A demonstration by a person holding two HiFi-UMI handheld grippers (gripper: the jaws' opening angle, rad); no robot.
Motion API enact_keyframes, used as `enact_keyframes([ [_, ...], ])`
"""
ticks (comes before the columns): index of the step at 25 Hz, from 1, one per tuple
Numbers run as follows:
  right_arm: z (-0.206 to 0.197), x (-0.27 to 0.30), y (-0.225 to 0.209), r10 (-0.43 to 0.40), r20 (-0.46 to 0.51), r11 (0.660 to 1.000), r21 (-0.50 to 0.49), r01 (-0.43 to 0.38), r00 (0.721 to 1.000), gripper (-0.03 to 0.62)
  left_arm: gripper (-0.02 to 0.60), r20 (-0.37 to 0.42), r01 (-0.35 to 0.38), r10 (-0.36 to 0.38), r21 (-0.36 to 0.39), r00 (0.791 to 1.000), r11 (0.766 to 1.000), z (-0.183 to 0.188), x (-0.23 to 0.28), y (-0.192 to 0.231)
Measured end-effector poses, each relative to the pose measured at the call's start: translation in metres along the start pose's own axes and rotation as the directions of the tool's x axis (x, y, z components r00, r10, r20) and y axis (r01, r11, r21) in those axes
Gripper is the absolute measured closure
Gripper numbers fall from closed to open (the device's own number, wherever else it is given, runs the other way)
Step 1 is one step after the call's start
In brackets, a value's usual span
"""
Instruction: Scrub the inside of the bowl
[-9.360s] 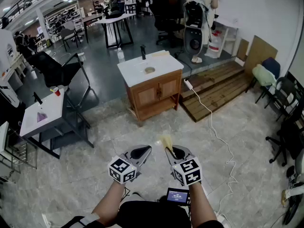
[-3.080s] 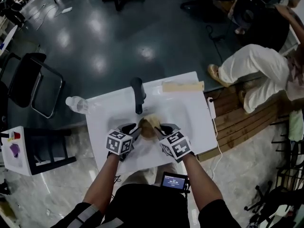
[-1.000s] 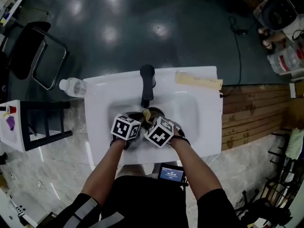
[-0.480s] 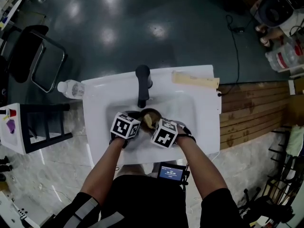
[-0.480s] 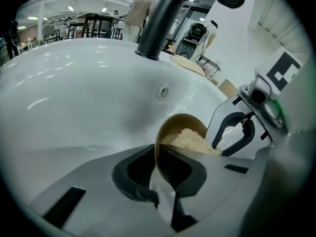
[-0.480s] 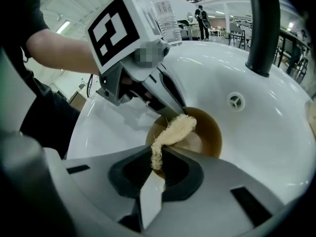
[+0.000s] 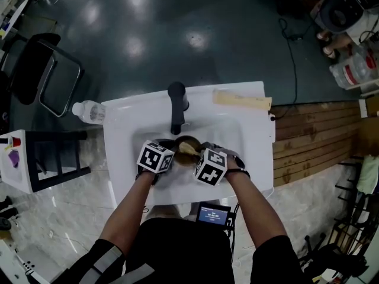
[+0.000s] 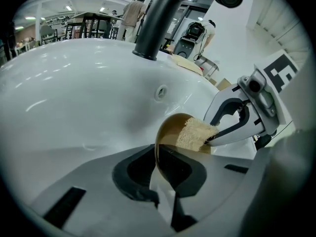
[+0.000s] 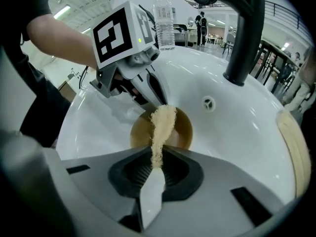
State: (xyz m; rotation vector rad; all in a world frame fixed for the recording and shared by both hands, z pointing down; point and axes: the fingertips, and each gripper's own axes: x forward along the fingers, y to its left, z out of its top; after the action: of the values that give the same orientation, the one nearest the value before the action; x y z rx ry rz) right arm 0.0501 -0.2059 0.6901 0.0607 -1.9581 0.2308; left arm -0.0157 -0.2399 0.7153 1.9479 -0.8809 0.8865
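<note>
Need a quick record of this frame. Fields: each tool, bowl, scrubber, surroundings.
left tool: jaws have just been closing; clamped on the rim of the brown round bowl
right tool: shut on the tan fibrous scrub pad
scrub pad: free end reaches inside the bowl
bowl: in the white sink basin, in front of the black faucet
surroundings: clear plastic bottle at the counter's left edge

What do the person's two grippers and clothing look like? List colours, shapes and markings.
The left gripper and right gripper each have a light grey body, dark-lined curved jaws and a white cube with black square markers. The top is dark and short-sleeved; the left sleeve bears grey reflective stripes.
</note>
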Motion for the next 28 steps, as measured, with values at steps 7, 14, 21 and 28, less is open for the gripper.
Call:
enact_keyframes([
  [7,0.001,0.001,-0.025,-0.133,-0.005,0.991,-0.034,0.133,0.991,0.554,0.554,-0.007,0.005,-0.004,0.019,1.0,1.0,0.0,0.0,-0.002],
  [14,0.01,0.008,-0.045,-0.253,0.013,0.968,-0.001,0.253,0.968,0.554,0.552,-0.034,0.018,-0.019,-0.012,0.999,1.0,-0.003,-0.001,-0.005],
  [21,0.025,0.025,-0.042,-0.299,-0.01,0.952,0.059,0.299,0.954,0.554,0.551,-0.048,-0.006,0.004,-0.036,0.999,0.999,-0.002,0.0,-0.002],
  [28,0.039,0.039,-0.015,-0.186,0.009,0.981,0.052,0.185,0.983,0.554,0.552,-0.049,-0.025,0.022,-0.054,0.999,0.998,0.001,-0.004,0.0],
])
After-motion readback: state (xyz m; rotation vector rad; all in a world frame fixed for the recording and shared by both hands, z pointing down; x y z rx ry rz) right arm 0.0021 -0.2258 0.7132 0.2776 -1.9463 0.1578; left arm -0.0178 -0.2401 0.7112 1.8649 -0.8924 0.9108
